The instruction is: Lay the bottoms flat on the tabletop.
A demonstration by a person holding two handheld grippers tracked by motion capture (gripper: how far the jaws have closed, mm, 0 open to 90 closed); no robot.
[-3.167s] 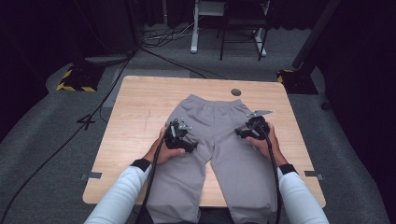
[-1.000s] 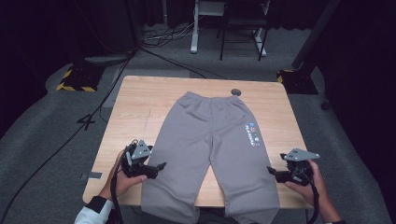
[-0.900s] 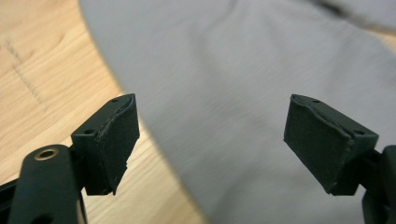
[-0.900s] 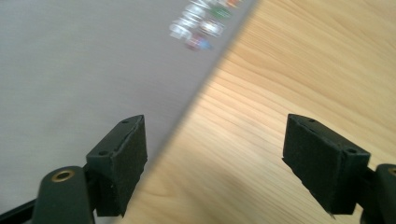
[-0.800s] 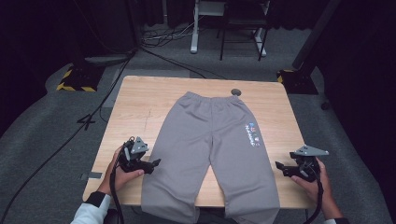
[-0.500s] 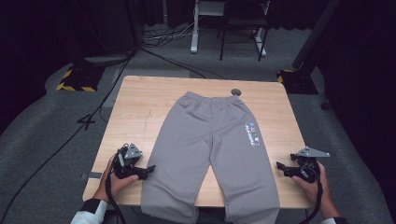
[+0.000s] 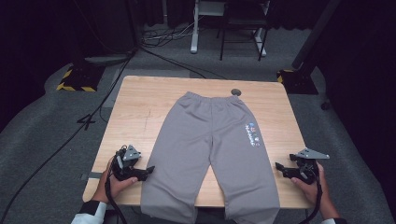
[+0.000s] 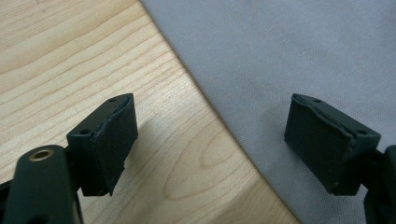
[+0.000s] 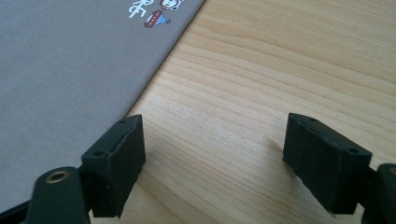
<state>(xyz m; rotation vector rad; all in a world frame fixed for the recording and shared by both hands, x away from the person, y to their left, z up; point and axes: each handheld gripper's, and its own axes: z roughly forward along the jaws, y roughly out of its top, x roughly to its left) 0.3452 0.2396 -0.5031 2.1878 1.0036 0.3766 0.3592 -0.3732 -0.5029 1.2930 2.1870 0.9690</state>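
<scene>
On the table (image 7: 140, 107): grey trousers (image 7: 210, 154) lying flat
Left gripper (image 7: 145, 172): jaws spread, beside trouser leg
Right gripper (image 7: 280, 168): jaws spread over bare wood

Your left gripper (image 8: 210, 144) has its jaws wide apart, nothing between the pads. One pad sits over the bare table (image 8: 70, 60), the other over the grey trousers (image 8: 289, 46), whose edge runs between them.

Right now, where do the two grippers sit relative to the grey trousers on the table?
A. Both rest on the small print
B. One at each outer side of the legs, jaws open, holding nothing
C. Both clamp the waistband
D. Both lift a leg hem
B. The left gripper and right gripper flank the grey trousers with jaws apart and nothing held.
</scene>
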